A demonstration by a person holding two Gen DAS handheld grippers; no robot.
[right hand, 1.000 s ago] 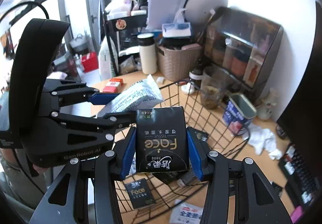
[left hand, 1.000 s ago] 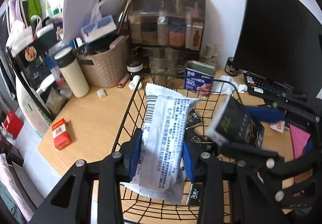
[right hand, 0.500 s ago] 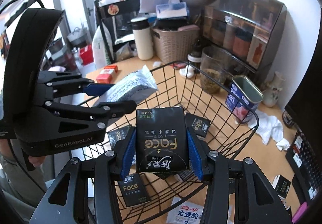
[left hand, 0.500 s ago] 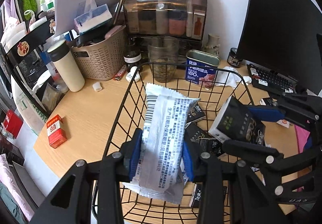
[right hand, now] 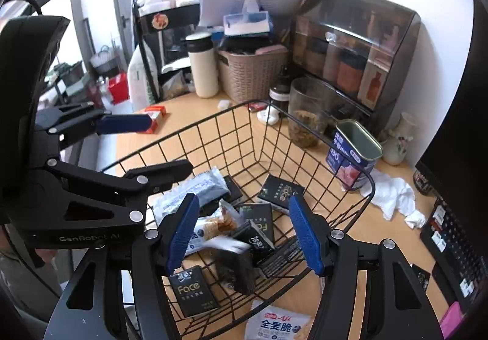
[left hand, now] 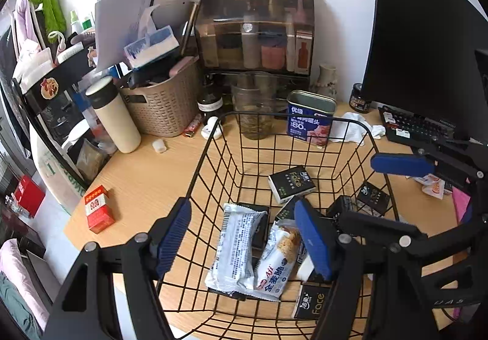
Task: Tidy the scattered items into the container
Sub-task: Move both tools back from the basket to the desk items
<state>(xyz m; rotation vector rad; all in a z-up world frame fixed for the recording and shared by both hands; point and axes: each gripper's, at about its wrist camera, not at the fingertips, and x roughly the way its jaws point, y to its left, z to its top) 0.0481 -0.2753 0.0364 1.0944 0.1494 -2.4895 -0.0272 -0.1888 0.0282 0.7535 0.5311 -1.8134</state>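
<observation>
Both tongs, left (left hand: 244, 239) and right (right hand: 244, 231), spread, empty; silver snack packet (left hand: 236, 251) flat in wire basket (left hand: 292, 118), long axis near-to-far.

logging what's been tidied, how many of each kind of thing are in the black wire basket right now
silver foil snack packet: 1
white Aji cracker packet: 1
black Face tissue packs: at least 5, the pile overlaps
total in the black wire basket: at least 7

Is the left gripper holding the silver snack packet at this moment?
No, the left gripper is open, and the silver snack packet lies inside the wire basket.
</observation>
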